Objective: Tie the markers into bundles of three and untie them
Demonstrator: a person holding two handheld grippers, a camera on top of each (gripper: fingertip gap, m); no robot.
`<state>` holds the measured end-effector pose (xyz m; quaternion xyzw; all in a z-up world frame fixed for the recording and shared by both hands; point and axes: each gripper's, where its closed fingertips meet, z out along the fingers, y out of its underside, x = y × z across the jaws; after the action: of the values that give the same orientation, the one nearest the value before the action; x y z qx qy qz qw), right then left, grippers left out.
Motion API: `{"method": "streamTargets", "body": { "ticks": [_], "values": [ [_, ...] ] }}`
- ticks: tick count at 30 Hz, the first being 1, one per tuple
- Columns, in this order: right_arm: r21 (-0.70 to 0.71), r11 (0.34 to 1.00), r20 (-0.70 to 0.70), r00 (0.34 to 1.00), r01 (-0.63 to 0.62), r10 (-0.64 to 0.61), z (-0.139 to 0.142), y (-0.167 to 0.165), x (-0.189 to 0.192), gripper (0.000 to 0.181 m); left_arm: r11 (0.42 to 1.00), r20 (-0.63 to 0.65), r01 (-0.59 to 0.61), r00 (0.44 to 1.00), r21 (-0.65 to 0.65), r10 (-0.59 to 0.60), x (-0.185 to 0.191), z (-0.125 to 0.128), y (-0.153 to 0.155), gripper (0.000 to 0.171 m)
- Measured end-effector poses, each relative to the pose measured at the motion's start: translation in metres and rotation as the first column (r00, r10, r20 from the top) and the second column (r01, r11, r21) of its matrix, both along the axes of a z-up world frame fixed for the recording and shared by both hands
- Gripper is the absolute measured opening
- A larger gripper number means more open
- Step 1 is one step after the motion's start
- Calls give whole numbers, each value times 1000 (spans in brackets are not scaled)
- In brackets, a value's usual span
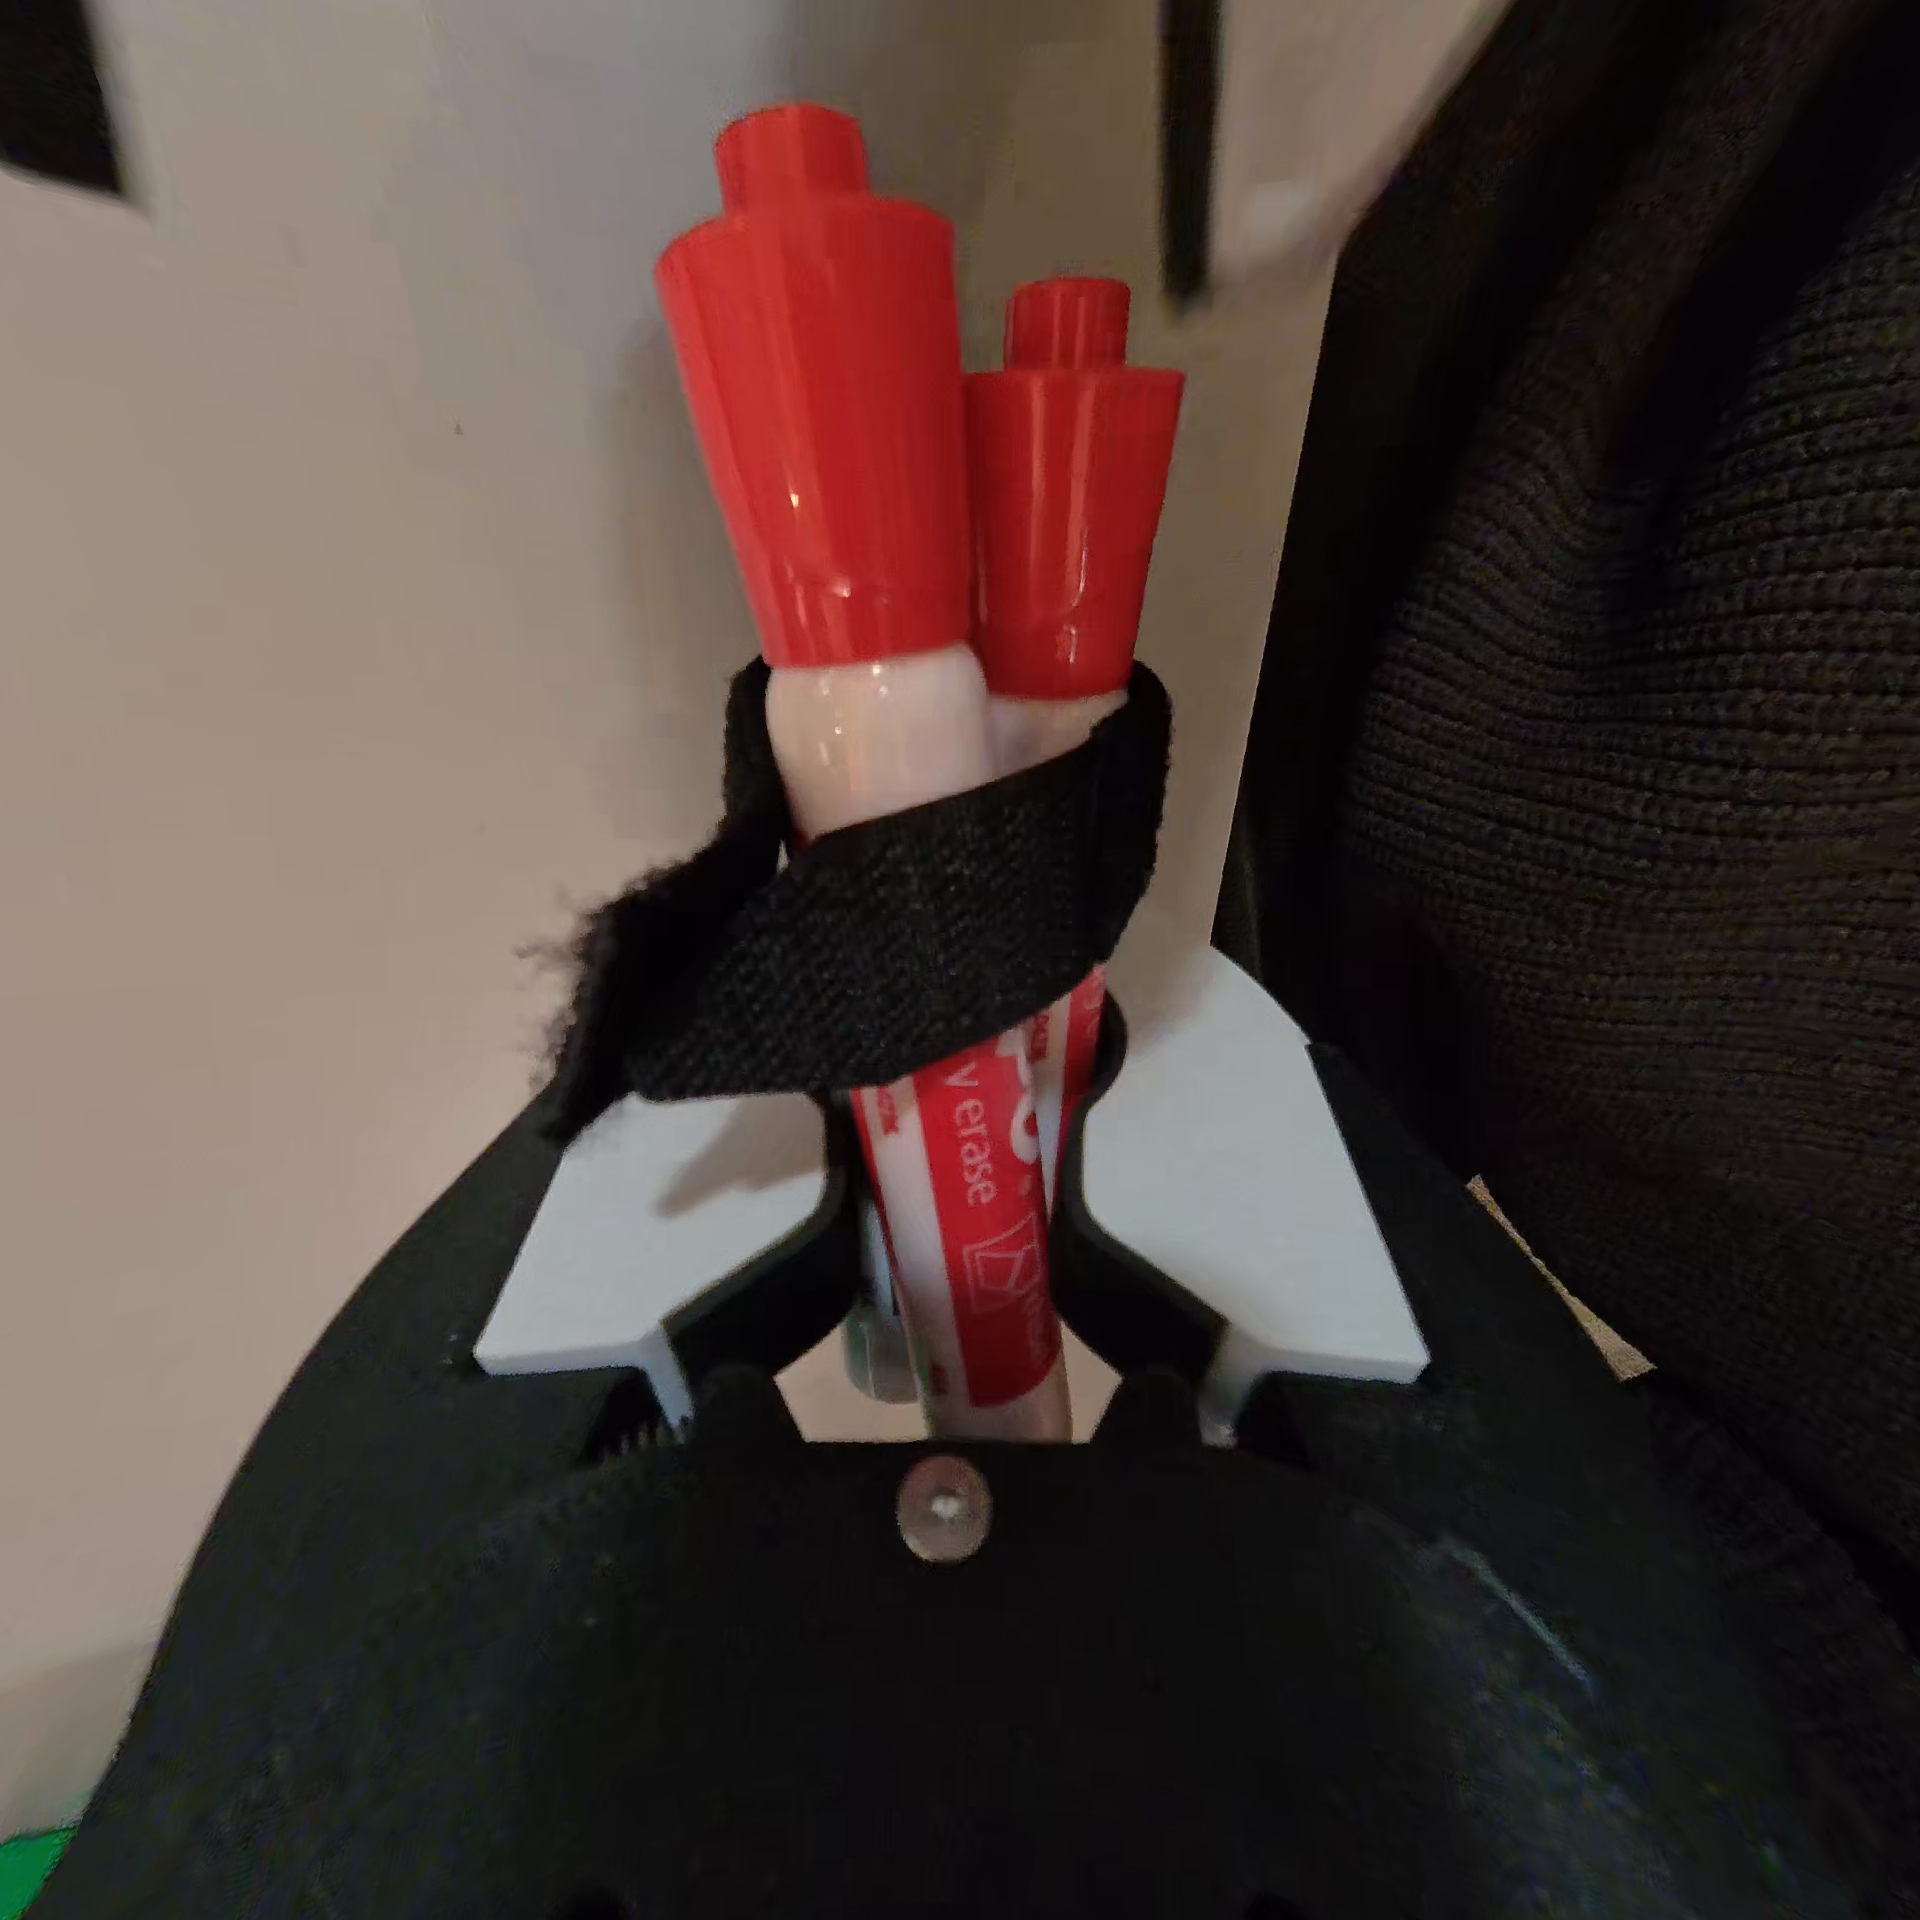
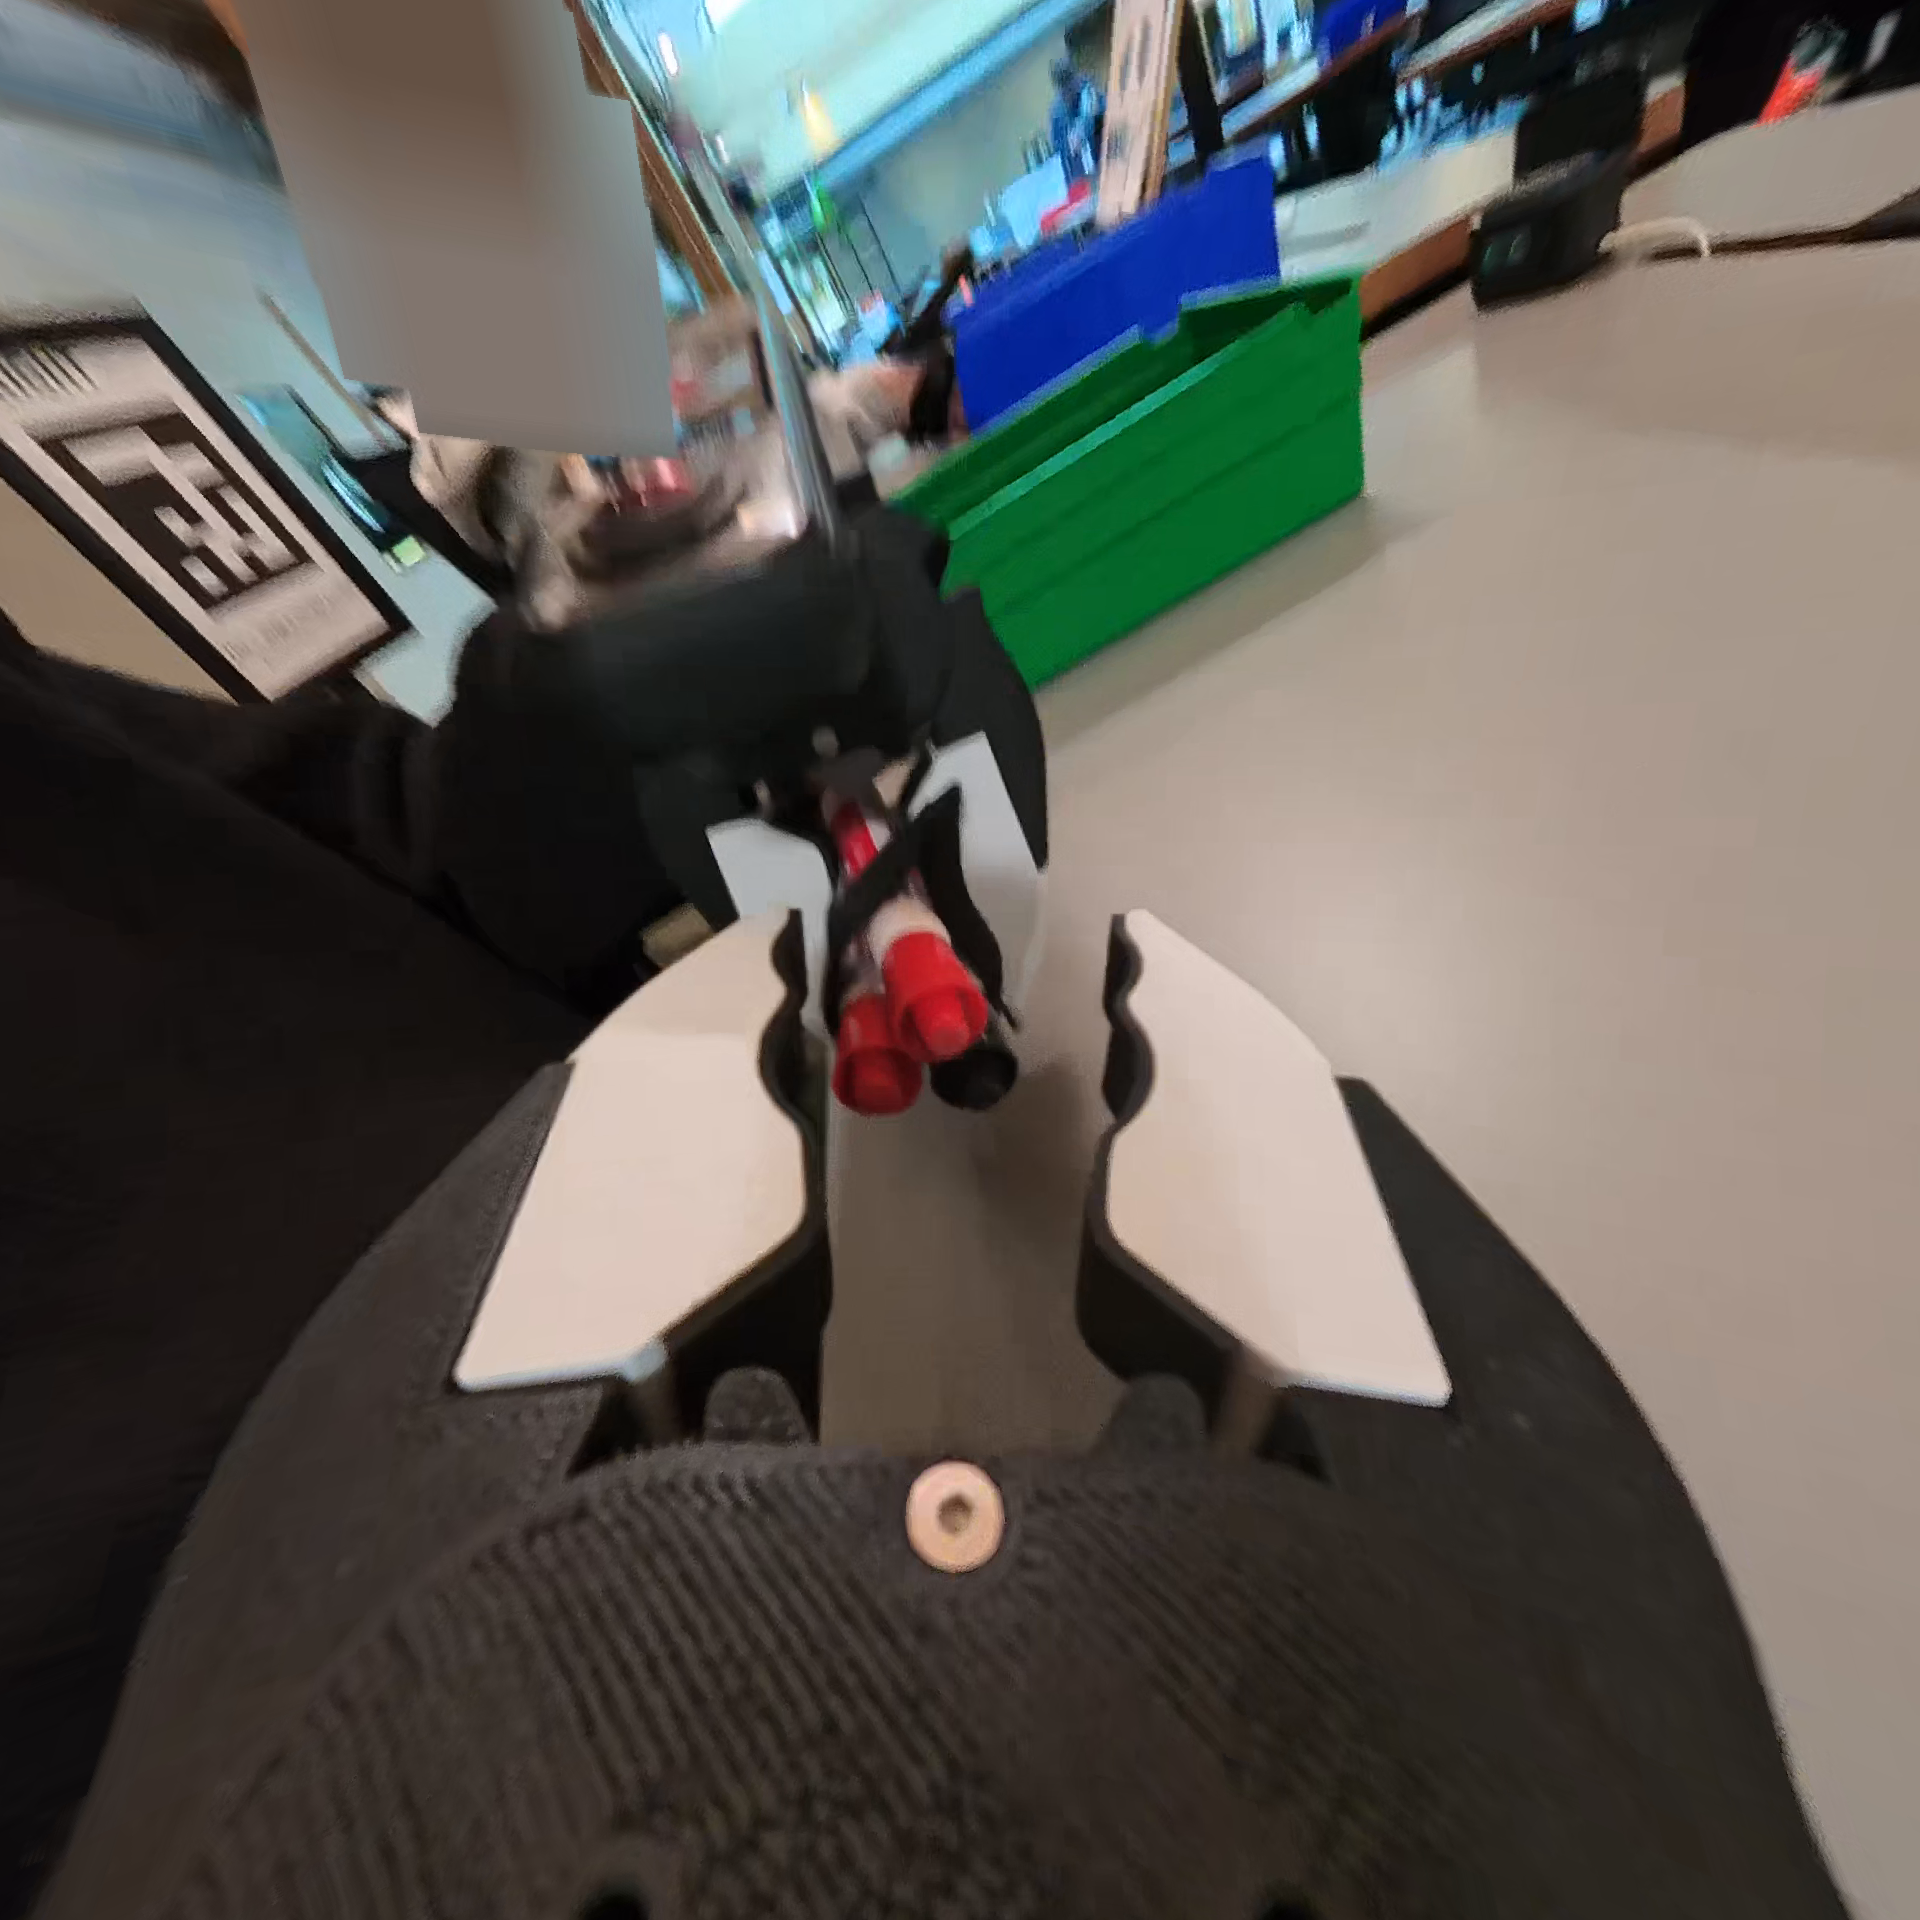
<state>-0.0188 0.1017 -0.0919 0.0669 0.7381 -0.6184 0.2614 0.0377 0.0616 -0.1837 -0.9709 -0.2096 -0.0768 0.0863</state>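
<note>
The left gripper [image 1: 961, 1122] has its jaws closed tight on a grasped load, pointing toward the right gripper [image 2: 956, 1049], whose jaws stand wide apart, gripping nothing.

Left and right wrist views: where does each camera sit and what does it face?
Left wrist view: on the left tool, looking along fingers shut on a strapped marker bundle; a pale wall and a dark knit sleeve lie beyond.
Right wrist view: on the right tool, open, facing across a pale table toward a green bin and the left tool.
Shared: the marker bundle and the left tool.
</note>
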Motion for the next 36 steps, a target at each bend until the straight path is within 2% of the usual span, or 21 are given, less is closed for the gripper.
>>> {"method": "streamTargets", "body": {
  "ticks": [3, 10, 16, 28, 33, 34, 36],
  "values": [
    [-28, 999, 70, 997, -24, 26, 10, -2, 3, 53, 1000, 12, 6, 1000, -5, -6, 3, -4, 2, 44],
    [118, 983, 73, 989, -138, 130, -12, -8, 24, 55, 999, 30, 38, 999, -14, -37, 12, -9, 11, 43],
    [153, 974, 73, 984, -169, 160, -16, -9, 30, 51, 998, 34, 62, 998, -24, -61, 16, -12, 18, 44],
    [209, 952, 55, 975, -222, 215, -28, -10, 43, 36, 996, 42, 78, 996, -32, -76, 19, -15, 23, 43],
    [205, 950, 51, 972, -237, 231, -27, -10, 47, 16, 996, 42, 78, 996, -34, -77, 20, -15, 23, 51],
    [202, 949, 52, 970, -241, 235, -27, -10, 48, 14, 996, 43, 78, 996, -34, -77, 20, -15, 23, 45],
    [203, 949, 49, 970, -242, 236, -27, -10, 48, 13, 996, 44, 79, 996, -34, -77, 20, -15, 23, 45]
  ]
}}
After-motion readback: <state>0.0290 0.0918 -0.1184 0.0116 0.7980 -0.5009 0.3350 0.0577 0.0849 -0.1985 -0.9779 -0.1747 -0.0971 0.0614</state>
